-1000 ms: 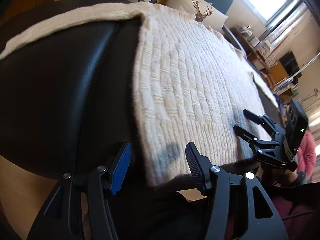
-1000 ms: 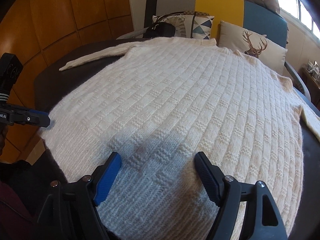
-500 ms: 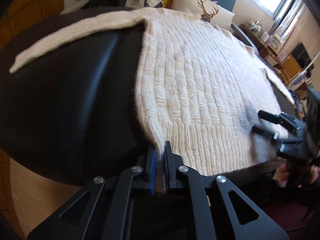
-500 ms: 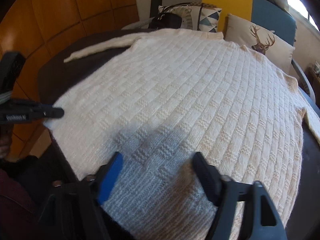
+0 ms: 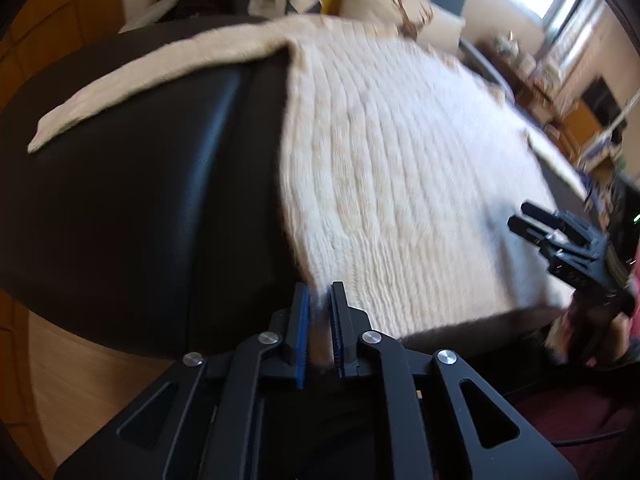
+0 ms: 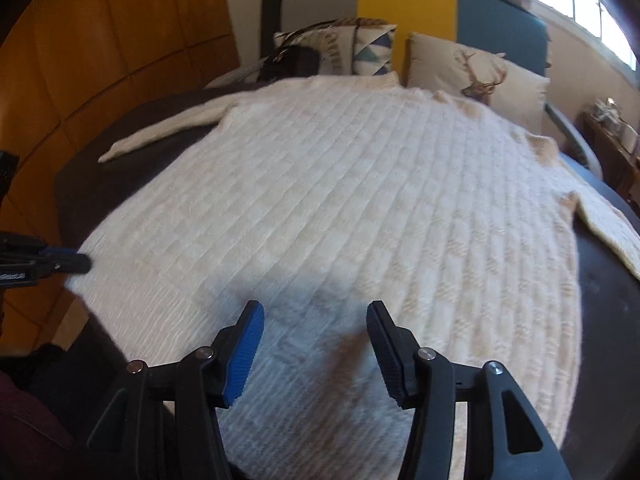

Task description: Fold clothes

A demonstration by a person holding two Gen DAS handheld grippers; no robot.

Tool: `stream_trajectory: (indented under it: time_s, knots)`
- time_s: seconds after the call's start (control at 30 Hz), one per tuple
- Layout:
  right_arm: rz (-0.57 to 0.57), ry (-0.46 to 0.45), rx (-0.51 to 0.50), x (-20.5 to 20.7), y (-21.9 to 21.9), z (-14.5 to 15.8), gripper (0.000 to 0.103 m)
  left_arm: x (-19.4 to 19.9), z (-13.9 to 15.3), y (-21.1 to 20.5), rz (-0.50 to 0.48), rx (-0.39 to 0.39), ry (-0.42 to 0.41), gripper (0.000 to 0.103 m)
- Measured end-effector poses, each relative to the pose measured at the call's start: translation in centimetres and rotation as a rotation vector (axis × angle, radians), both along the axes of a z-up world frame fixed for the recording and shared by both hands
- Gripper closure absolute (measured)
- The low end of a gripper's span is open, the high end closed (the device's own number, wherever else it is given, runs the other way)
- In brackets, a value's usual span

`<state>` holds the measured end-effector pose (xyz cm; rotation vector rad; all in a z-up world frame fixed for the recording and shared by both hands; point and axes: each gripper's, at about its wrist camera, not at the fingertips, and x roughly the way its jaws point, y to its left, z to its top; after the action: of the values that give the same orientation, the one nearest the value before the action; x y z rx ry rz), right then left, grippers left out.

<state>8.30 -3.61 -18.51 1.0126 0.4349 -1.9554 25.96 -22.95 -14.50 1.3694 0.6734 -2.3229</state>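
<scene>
A cream knit sweater [image 6: 340, 184] lies flat on a black table [image 5: 140, 200], neck toward the far end, sleeves spread out. It also shows in the left wrist view [image 5: 400, 168]. My left gripper [image 5: 320, 300] is shut on the sweater's near left hem corner, at the table's edge. My right gripper [image 6: 314, 320] is open, just above the hem near the middle of the sweater. The right gripper also shows in the left wrist view [image 5: 532, 220], and the left gripper shows in the right wrist view [image 6: 76, 262].
A sofa [image 6: 420, 4] with a deer cushion [image 6: 480, 76] and a patterned cushion [image 6: 360, 48] stands behind the table. A black bag [image 6: 292, 62] lies at the far left. Wood panels [image 6: 100, 60] stand left, shelves [image 5: 560, 80] right.
My left gripper closed on the sweater's hem corner and holds it. My right gripper stayed open and shifted slightly over the hem.
</scene>
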Motion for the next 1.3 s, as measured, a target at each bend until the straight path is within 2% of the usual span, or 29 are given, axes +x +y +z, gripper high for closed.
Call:
stream_trajectory:
  time_s: [0.13,0.23,0.4,0.43,0.53,0.57,0.7,0.77,0.83,0.9,1.0,1.1,1.2,1.3]
  knots:
    - [-0.095,0.012,0.029,-1.9,0.6,-0.1,0.048,-1.3,2.4,-0.1,0.008,-0.054,0.099,0.09]
    - [-0.137,0.02,0.067,-2.6,1.0,-1.5,0.047,-3.7,2.0,0.3,-0.014,-0.12,0.081,0.084]
    - [-0.114,0.028,0.071,-2.7,1.3,-1.6,0.046,-5.5,-1.6,-1.1,-0.016,-0.093,-0.027,0.084]
    - [-0.114,0.005,0.073,-3.0,1.0,-1.3,0.046,-5.7,-1.7,-1.4,-0.018,-0.081,-0.021,0.084]
    - [-0.09,0.001,0.023,-4.1,-0.4,0.4,0.046,-6.9,0.8,-2.4,-0.026,-0.043,0.122,0.084]
    - [-0.078,0.003,0.008,-4.4,-1.3,0.9,0.046,-7.7,0.9,-2.7,-0.036,-0.034,0.135,0.084]
    - [-0.03,0.003,-0.004,-5.9,-5.6,1.1,0.046,-10.7,-1.4,-3.7,-0.053,-0.055,0.095,0.084]
    - [-0.016,0.013,0.035,-6.3,-7.2,0.1,0.046,-12.2,-2.5,-4.2,-0.062,-0.065,0.075,0.084]
    - [-0.023,0.022,0.084,-6.9,-7.8,-1.3,0.047,-13.7,-3.6,-4.8,-0.07,-0.076,0.055,0.084]
    - [-0.034,0.032,0.08,-7.1,-6.9,-2.2,0.046,-14.8,-4.5,-5.3,-0.073,-0.081,0.039,0.084]
    - [-0.038,0.025,0.055,-7.2,-5.8,-2.2,0.046,-14.6,-4.1,-5.9,-0.053,-0.042,0.047,0.084]
    - [-0.014,-0.011,0.038,-7.8,-6.1,-1.1,0.046,-15.6,-1.5,-5.6,-0.074,-0.026,0.115,0.084]
    - [-0.023,0.022,-0.01,-9.3,-7.5,1.2,0.046,-18.3,-1.3,-5.9,-0.089,-0.105,0.105,0.084]
    - [-0.076,0.076,0.012,-11.8,-9.6,1.8,0.045,-21.2,-1.8,-6.3,-0.097,-0.19,0.072,0.084]
